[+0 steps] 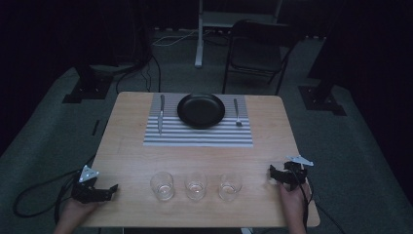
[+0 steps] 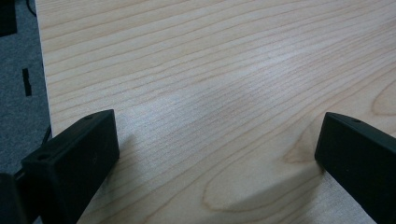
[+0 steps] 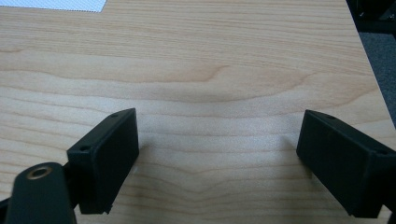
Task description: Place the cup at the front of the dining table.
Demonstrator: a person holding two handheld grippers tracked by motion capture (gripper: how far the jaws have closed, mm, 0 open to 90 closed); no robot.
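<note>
My left gripper (image 1: 97,189) rests at the table's front left corner, jaws wide open over bare wood (image 2: 217,135). Open as well, my right gripper (image 1: 286,174) sits near the front right edge with nothing between its jaws (image 3: 219,135). Between the two grippers, three clear glasses stand in a row: left (image 1: 162,185), middle (image 1: 196,185), right (image 1: 230,185). Farther back, a grey striped placemat (image 1: 198,136) carries a black plate (image 1: 201,110). A knife (image 1: 160,114) lies left of the plate and a fork (image 1: 236,112) right of it.
The wooden table (image 1: 126,156) stands on grey carpet. A dark folding chair (image 1: 258,44) and a white post (image 1: 199,34) are beyond the far edge. Black stand bases (image 1: 87,90) (image 1: 321,100) flank the table. Cables trail on the floor (image 1: 34,195).
</note>
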